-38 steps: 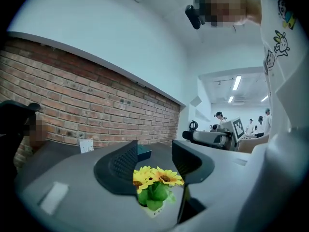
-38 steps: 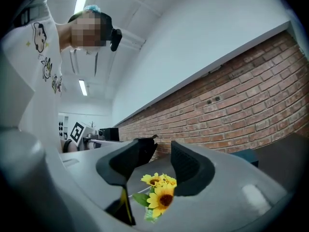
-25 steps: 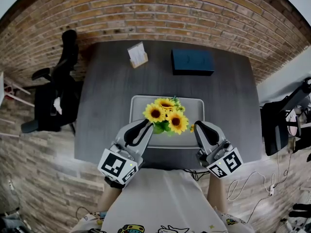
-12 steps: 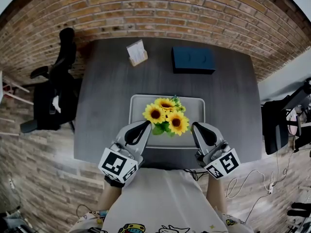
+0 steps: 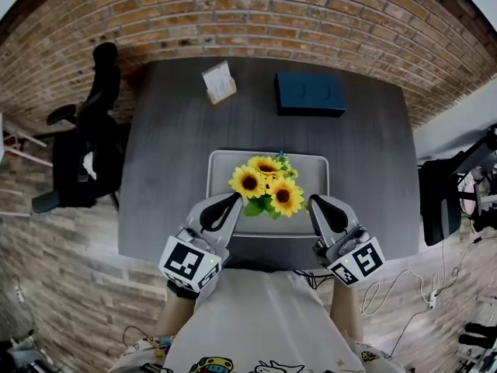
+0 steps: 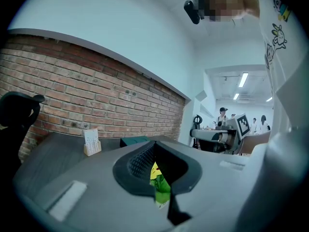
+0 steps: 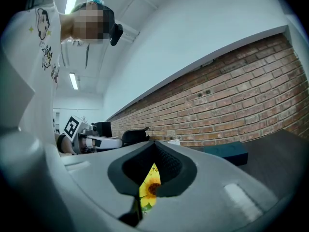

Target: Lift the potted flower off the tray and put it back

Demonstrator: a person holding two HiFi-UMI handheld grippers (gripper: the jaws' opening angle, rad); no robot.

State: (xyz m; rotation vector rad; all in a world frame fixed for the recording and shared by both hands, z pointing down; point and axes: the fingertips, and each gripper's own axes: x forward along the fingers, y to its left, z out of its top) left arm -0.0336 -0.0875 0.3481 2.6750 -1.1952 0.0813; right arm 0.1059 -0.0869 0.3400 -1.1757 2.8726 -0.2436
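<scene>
Hardly anything has shifted in the last second: the potted yellow sunflowers [image 5: 268, 185] stand on the grey rectangular tray [image 5: 220, 164], with the left gripper [image 5: 234, 198] and right gripper [image 5: 313, 201] flanking them at its near edge, each with jaws closed on nothing. That fits a pot awaiting its lift or one already set back. Print on the white card in its wooden holder [image 5: 220, 82] is too small to read.

An office: a brick wall [image 5: 233, 14] ahead of the left gripper [image 5: 232, 200], a black office chair [image 5: 85, 142] off to its left, ceiling strip lights [image 6: 243, 79] and people [image 6: 222, 115] far to its right.
</scene>
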